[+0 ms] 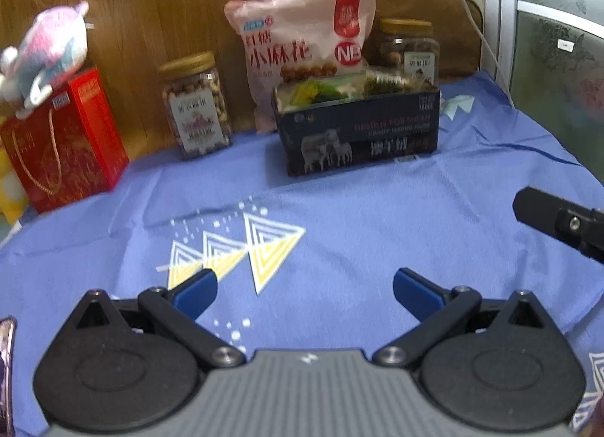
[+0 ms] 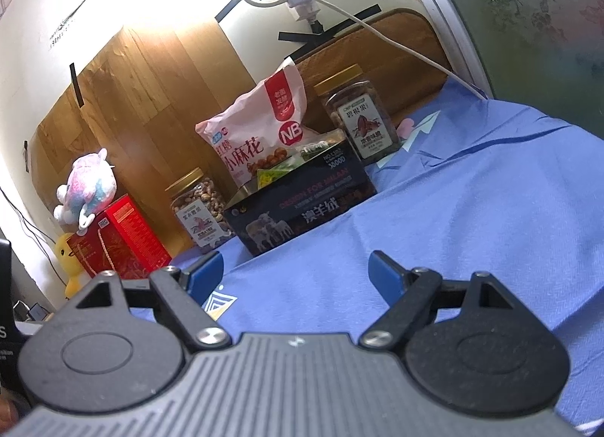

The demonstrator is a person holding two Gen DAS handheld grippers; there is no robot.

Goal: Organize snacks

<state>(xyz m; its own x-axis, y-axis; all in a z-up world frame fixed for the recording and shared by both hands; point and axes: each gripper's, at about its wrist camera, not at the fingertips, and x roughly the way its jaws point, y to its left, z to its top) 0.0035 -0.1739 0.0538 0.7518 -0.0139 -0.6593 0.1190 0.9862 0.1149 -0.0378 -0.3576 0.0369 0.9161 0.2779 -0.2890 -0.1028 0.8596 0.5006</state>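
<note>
Left gripper [image 1: 305, 291] and right gripper [image 2: 296, 274] are held empty over the blue cloth [image 1: 415, 218], jaws apart. Small snack packets [image 1: 339, 87] are gathered in the dark box [image 1: 358, 135], apparently for tidiness.

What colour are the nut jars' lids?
Gold on both nut jars; clearest in the right wrist view.

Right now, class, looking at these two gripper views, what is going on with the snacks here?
Nobody is holding anything at the moment. The left gripper and right gripper both hover open over the blue cloth. At the back stands a dark box with small snack packets inside, a pink snack bag leaning behind it, and a nut jar on either side: the left jar and the right jar. A red gift box carries a plush toy.
</note>
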